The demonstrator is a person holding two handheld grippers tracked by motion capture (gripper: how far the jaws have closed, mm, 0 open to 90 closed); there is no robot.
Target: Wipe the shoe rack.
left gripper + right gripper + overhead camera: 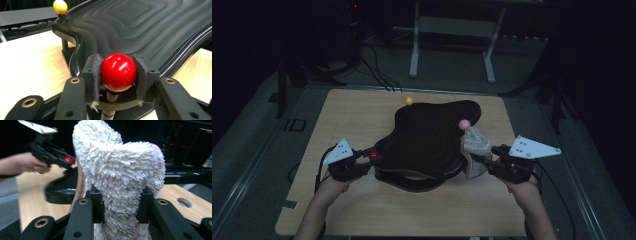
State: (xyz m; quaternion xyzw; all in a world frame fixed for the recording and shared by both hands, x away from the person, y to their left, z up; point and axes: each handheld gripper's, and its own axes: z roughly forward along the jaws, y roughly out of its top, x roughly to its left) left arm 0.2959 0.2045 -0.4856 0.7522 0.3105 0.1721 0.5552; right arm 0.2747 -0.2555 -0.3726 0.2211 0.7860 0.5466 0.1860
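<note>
A black wavy-ribbed tray (432, 135) stands on a stand in the middle of the wooden table, with coloured ball knobs at its corners. My left gripper (367, 159) is shut on the red ball knob (118, 72) at the tray's near left corner, its pads pressing both sides. My right gripper (474, 159) is shut on a fluffy white cloth (120, 175), bunched and held upright at the tray's right edge (474, 147). A pink knob (464, 123) sits just above the cloth, and a yellow knob (409, 101) marks the far corner.
The light wooden table (357, 205) has bare surface in front and to the left. A round hole (184, 202) shows in the tabletop in the right gripper view. A white-legged frame (452, 45) and cables lie on the dark floor behind.
</note>
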